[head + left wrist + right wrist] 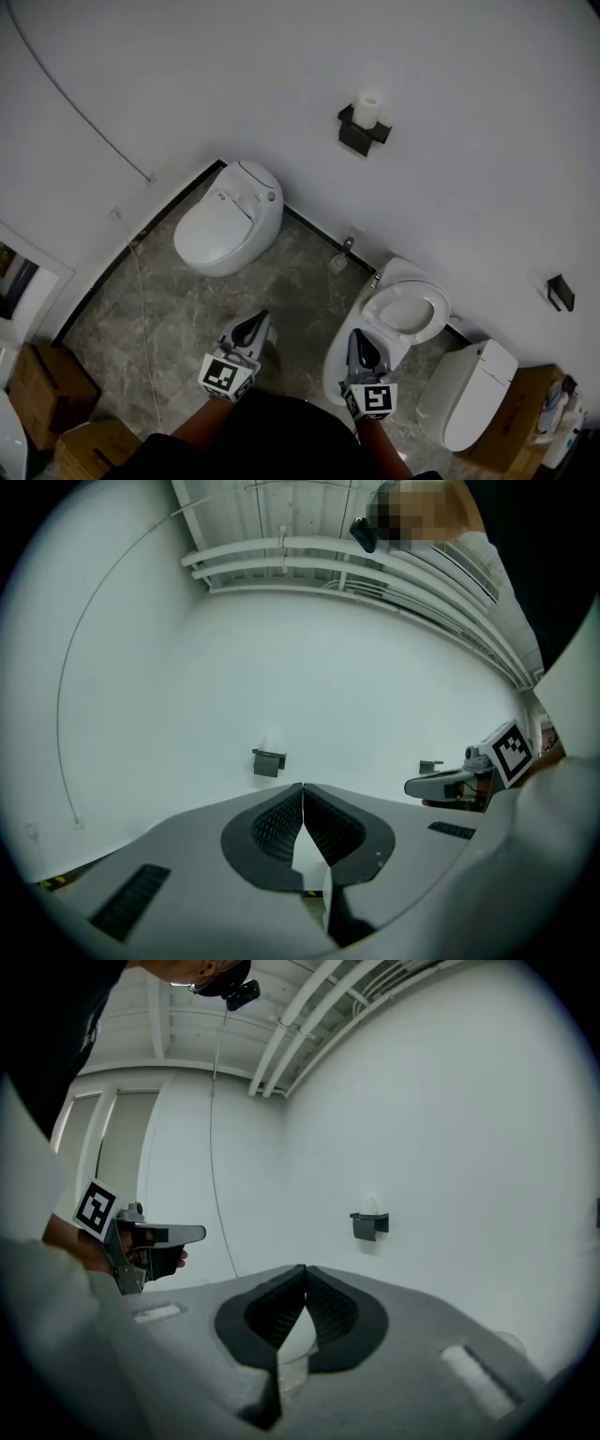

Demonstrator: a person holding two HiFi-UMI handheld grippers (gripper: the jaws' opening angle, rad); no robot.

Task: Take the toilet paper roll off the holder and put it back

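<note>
Both the left tongs (pixel 303 794) and right tongs (pixel 305 1274) were pinched together, empty; the toilet paper roll (pixel 367 110) stood on its holder (pixel 359 136).

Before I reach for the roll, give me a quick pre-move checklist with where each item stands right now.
1. Toilet paper roll on the holder: ok, it sits on top of the black wall holder.
2. Left gripper empty: ok, jaws together with nothing between them.
3. Right gripper empty: ok, jaws together with nothing between them.
4. Jaws open for the roll: not ok, both are shut.
5. Grippers close to the roll: not ok, both are held low by the person's body, away from the wall.
6. Roll lifts free of the holder: cannot tell from here.
</note>
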